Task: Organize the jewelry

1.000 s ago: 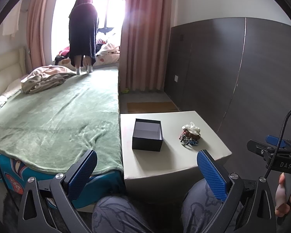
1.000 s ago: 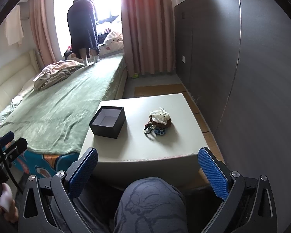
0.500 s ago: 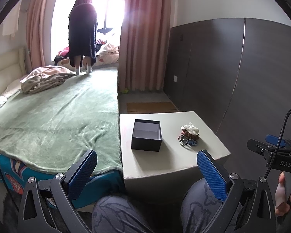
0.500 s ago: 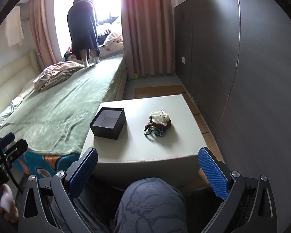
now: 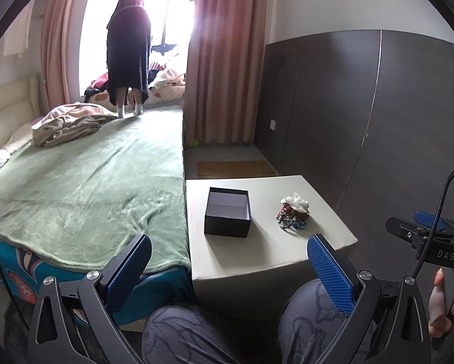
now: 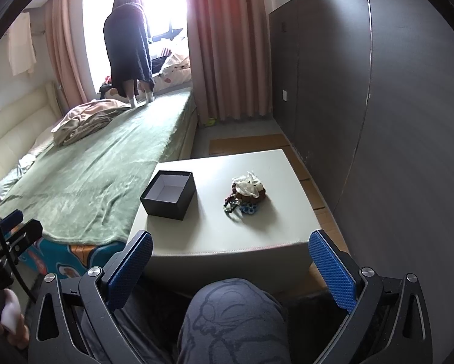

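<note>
Resting spot of the jewelry: a small heap of bead bracelets [image 5: 293, 214] with a pale, crumpled piece on top sits on the white table [image 5: 266, 261], toward its right half.
Box: a black box [image 5: 228, 212], lid off and pale inside, stands on the same table to the left of the heap, apart from it; nothing shows inside it.
Left gripper: the left gripper [image 5: 230, 268] hangs low before the table's near edge, blue pads spread wide with nothing between them.
Right gripper: the right gripper [image 6: 231, 268] is likewise held short of the table, fingers wide apart and bare of any load; the heap [image 6: 245, 194] lies ahead, a little right of centre.
Knees: patterned grey trousers [image 6: 233, 318] fill the space under both tools.
Bed: a green blanket [image 5: 84, 188] covers the bed, which abuts the table's left side.
Window: a person in a dark garment [image 5: 129, 51] stands at the far end of the bed, between pink curtains [image 5: 224, 60].
</note>
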Demonstrator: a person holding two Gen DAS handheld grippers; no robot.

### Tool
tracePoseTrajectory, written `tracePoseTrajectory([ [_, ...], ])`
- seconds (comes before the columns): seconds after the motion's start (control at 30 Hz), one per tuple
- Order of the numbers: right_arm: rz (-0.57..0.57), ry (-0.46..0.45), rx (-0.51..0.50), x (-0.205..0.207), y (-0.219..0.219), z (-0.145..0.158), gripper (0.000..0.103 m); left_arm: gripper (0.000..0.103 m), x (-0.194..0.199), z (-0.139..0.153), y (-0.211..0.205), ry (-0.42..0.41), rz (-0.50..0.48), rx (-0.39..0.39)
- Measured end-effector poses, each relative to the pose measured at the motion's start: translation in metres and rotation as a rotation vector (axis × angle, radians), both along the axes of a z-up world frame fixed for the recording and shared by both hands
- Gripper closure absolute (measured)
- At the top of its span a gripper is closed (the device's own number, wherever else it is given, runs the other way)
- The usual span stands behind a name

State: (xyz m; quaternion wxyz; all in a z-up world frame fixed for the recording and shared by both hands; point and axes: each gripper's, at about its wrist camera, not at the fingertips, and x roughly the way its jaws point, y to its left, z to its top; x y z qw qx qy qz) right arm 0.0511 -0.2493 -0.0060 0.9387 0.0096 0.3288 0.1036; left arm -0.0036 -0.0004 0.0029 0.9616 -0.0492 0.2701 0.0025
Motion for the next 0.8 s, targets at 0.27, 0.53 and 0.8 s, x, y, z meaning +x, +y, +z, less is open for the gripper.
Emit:
tracePoseTrajectory([
  [0.27, -0.005, -0.005, 0.000, -0.001, -0.002, 0.005, 0.000, 0.001, 0.000, 0.005, -0.002, -0.005, -0.006, -0.001],
  [0.53, -0.002, 0.002, -0.001, 0.003, -0.002, 0.007, 0.000, 0.001, 0.009, 0.010, -0.004, -0.001, -0.009, -0.014],
  [0.8, -0.007, 0.059, 0.014, 0.037, -0.010, 0.002, 0.000, 0.001, 0.045, 0.012, -0.005, 0.022, -0.029, -0.037],
])
